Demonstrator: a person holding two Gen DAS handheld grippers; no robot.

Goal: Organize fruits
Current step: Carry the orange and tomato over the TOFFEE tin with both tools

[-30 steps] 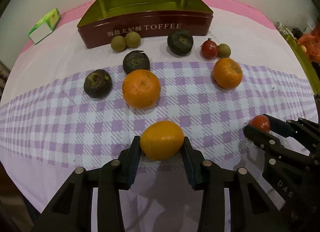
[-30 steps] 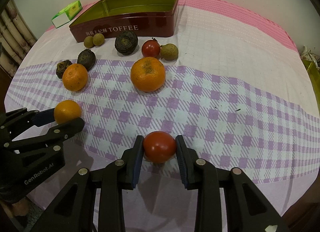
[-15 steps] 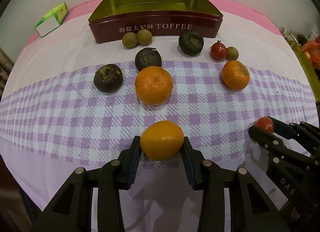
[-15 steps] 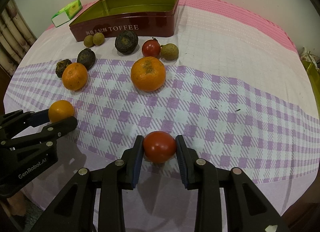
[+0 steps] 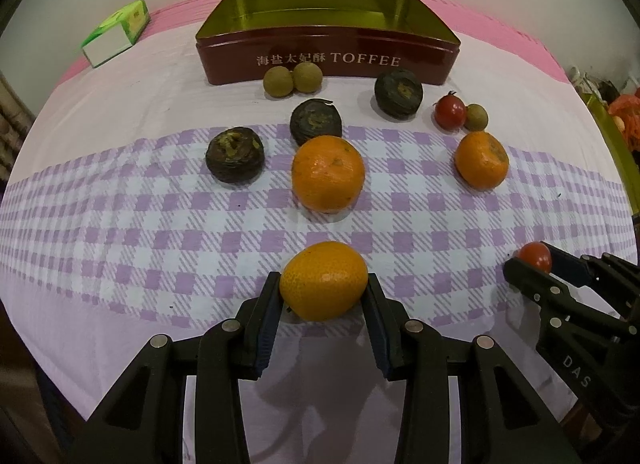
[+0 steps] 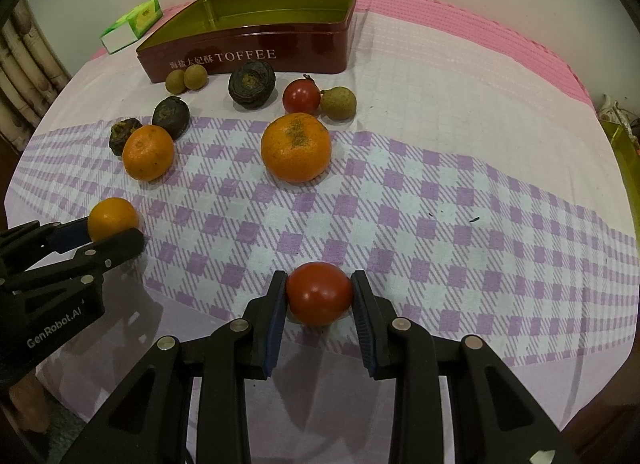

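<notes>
Left wrist view: the left gripper [image 5: 323,296] still clamps the small orange [image 5: 323,281], now nearer the toffee tin [image 5: 328,60]. The right gripper [image 6: 319,300] keeps gripping the tomato [image 6: 319,293], barely shifted.

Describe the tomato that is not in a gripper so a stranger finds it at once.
Start at the red TOFFEE tin. Just in front of its right end lies the loose tomato, beside a round brownish-green fruit. It is the only glossy red fruit there, with a small stem.

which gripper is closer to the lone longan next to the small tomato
Right, as a judgement. The right gripper, shut on a tomato, faces the longan across the cloth; the left gripper, holding an orange, sits further left.
</notes>
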